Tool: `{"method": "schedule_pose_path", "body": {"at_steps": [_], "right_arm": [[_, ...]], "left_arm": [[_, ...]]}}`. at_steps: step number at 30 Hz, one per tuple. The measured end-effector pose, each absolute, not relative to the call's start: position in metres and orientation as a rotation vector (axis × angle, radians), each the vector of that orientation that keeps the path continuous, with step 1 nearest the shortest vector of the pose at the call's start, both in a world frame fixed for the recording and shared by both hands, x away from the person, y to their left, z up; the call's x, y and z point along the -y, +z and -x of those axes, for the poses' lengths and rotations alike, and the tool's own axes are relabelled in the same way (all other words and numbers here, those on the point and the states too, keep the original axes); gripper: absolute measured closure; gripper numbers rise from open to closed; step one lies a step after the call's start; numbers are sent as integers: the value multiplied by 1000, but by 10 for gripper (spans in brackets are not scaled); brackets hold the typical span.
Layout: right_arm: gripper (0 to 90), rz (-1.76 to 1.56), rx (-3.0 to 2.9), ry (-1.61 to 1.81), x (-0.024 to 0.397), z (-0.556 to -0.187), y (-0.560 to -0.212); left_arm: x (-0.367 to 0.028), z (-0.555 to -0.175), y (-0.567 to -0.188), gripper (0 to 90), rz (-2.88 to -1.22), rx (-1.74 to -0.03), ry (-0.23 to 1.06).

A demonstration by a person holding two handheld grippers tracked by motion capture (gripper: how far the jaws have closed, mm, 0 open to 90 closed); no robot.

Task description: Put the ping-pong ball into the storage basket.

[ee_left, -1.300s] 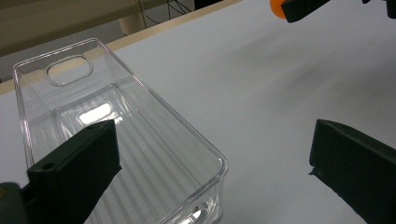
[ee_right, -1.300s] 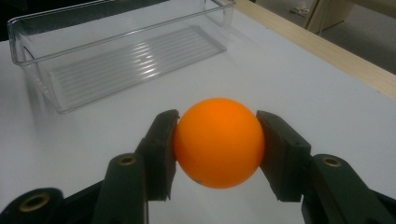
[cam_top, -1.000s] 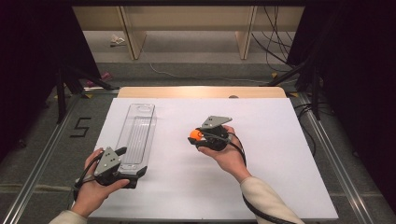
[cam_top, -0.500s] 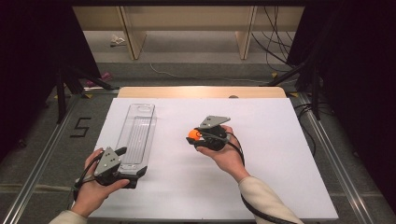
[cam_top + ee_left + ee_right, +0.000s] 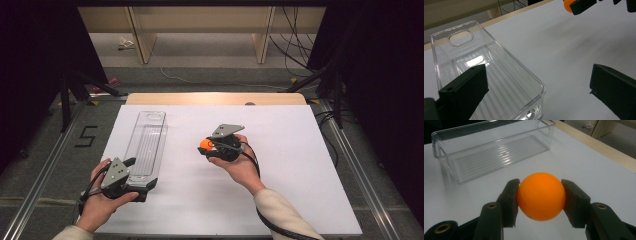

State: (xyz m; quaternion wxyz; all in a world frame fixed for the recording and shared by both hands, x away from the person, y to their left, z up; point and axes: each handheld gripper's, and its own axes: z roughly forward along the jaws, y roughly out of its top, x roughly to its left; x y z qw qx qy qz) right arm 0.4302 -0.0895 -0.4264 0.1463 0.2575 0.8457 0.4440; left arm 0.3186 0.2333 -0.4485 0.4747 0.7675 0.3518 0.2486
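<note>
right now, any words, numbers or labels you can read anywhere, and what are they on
"5" – black mark on the grey floor, left of the table.
Nothing else readable: no print on the clear bin, the orange ball, the left gripper or the right gripper.

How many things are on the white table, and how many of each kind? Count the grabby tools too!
Orange ball: 1, pinched in the right hand-held gripper
Clear plastic bin: 1, empty
Hand-held grippers: 2, the right one and the left hand-held gripper, whose jaws stand open at the bin's near end
Total: 4
</note>
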Motion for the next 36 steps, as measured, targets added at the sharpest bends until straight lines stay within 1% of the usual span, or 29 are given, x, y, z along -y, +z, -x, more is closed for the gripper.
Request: {"method": "schedule_pose_path", "body": {"at_steps": [36], "right_arm": [[512, -726, -2443, 1287, 80, -432, -426]], "left_arm": [[-233, -319, -448, 12, -1875, -860, 608]]}}
